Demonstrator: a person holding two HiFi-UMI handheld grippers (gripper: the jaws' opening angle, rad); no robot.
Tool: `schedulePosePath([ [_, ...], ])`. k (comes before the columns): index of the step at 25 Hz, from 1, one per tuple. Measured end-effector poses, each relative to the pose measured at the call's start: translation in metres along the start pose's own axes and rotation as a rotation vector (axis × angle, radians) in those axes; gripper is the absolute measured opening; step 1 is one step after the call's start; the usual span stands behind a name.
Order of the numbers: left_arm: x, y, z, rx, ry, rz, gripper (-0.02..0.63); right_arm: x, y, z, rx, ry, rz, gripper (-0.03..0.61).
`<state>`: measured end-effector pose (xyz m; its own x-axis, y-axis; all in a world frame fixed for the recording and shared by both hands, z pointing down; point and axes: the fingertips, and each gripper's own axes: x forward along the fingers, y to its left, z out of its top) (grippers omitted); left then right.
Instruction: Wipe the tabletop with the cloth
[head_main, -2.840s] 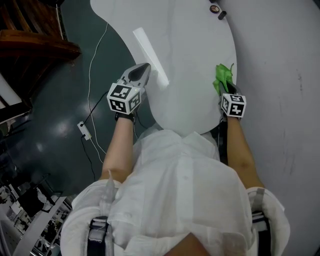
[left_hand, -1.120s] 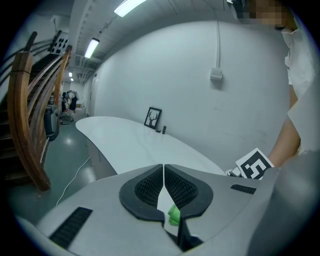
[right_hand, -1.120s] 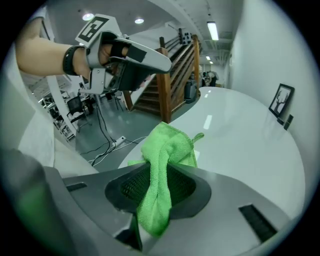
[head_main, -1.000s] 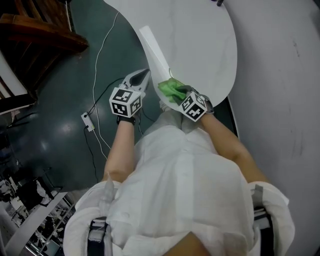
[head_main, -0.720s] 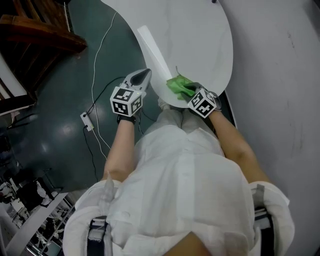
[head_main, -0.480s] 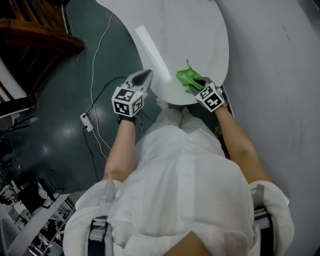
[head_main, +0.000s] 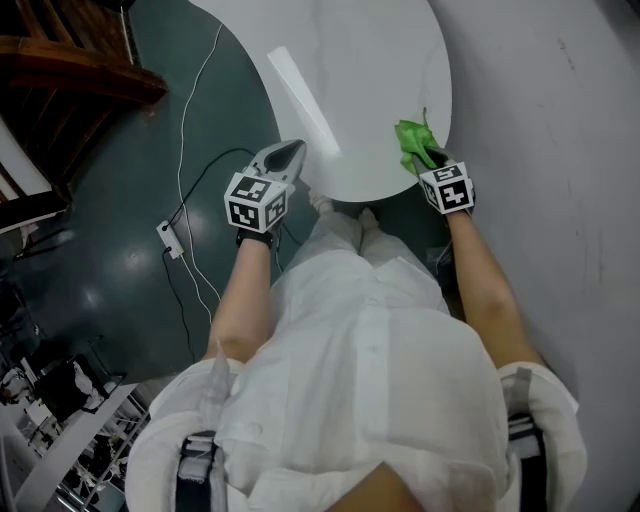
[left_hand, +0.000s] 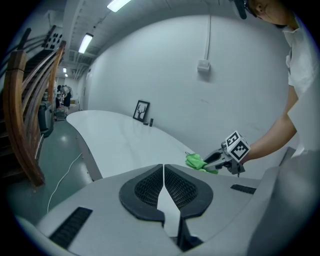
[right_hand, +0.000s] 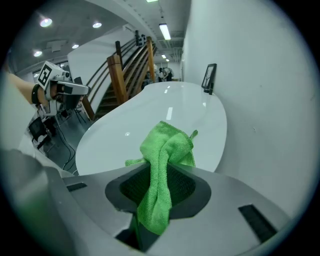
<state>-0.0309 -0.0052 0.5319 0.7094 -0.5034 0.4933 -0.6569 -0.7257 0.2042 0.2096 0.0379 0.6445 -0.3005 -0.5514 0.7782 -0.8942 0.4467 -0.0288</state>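
A bunched green cloth (head_main: 411, 141) (right_hand: 162, 170) (left_hand: 198, 162) rests on the near right edge of the white tabletop (head_main: 360, 80), with my right gripper (head_main: 424, 160) (right_hand: 159, 192) shut on it. In the right gripper view the cloth hangs pinched between the jaws, above the white tabletop (right_hand: 155, 120). My left gripper (head_main: 283, 158) (left_hand: 164, 192) is shut with nothing in it, at the table's near left edge. The left gripper view looks across the white tabletop (left_hand: 125, 142) to the right gripper (left_hand: 214, 159) holding the cloth.
A small framed picture (left_hand: 141, 110) (right_hand: 209, 76) and a little dark object (left_hand: 151, 121) stand at the table's far end by the white wall. A wooden staircase (right_hand: 127, 75) (head_main: 70, 80) rises at the left. A white cable with a plug (head_main: 168, 240) lies on the dark green floor.
My right gripper has swept the green cloth from the table's near left edge rightward along the near edge to the right rim. The left gripper has stayed put.
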Motion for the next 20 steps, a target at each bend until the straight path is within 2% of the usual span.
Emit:
schedulePosePath([
  [5,0.001,-0.004,-0.008,-0.009,0.007,-0.003,0.018,-0.011,-0.004,-0.014,0.129,-0.007,-0.102,0.091],
  [10,-0.003,-0.010,-0.015,-0.014,0.004,-0.002,0.018,-0.019,0.014,-0.029,0.180,0.010,-0.143,0.089],
  [16,-0.019,-0.001,-0.021,-0.036,-0.007,0.025,0.018,-0.016,0.059,-0.025,0.198,0.030,-0.092,0.091],
  [20,-0.028,0.008,-0.021,-0.056,-0.012,0.048,0.018,-0.005,0.098,-0.009,0.128,0.052,0.000,0.091],
])
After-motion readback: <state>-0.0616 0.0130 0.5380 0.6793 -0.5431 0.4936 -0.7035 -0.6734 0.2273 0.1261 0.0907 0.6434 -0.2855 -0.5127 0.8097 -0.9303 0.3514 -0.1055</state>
